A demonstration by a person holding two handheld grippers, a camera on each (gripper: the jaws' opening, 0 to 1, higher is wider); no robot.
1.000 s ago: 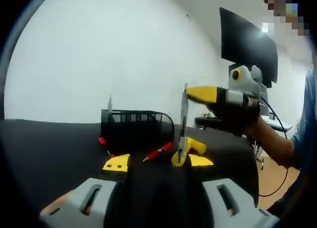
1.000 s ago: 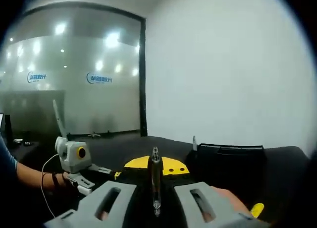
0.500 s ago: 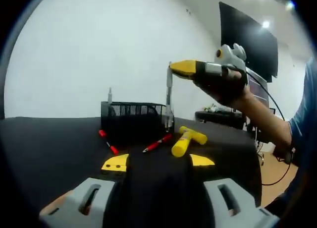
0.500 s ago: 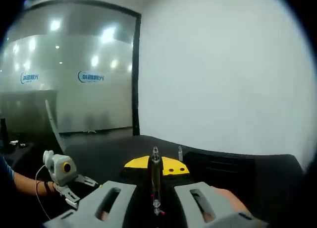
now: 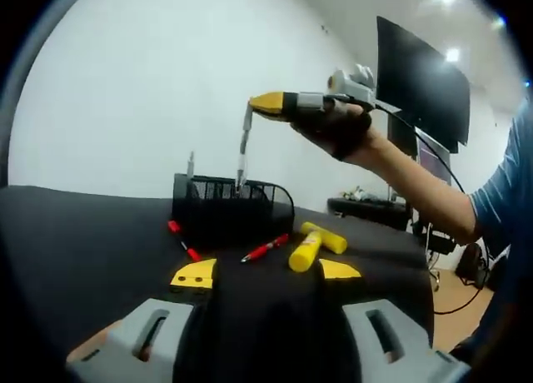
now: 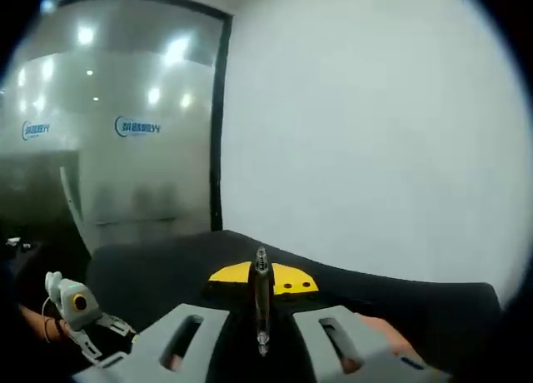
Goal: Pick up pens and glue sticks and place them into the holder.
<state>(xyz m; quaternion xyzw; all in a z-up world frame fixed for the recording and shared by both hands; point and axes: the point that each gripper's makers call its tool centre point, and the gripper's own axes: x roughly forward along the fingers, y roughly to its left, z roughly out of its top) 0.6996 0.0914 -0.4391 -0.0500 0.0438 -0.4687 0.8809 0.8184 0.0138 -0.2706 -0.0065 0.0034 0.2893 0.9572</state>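
Note:
A black mesh holder (image 5: 231, 205) stands on the black table (image 5: 75, 233) with one grey pen (image 5: 191, 163) upright in it. Above the holder, my right gripper (image 5: 266, 105) comes in from the right, shut on a grey pen (image 5: 244, 150) that hangs tip-down over the basket's rim. In the right gripper view the same grey pen (image 6: 261, 304) is pinched between the shut jaws of the right gripper (image 6: 261, 277). Two red pens (image 5: 181, 240) (image 5: 266, 248) and two yellow glue sticks (image 5: 305, 251) (image 5: 327, 238) lie before the holder. My left gripper (image 5: 266, 272) stands open and holds nothing.
A dark monitor (image 5: 420, 79) hangs at the right, with a desk and cables beneath it. The person's arm (image 5: 416, 191) reaches in from the right. The left gripper (image 6: 75, 304) appears small at the lower left of the right gripper view, before a glass wall (image 6: 108, 150).
The right gripper has carried the grey pen up and to the left, from over the glue sticks to above the holder. The left gripper has stayed in place.

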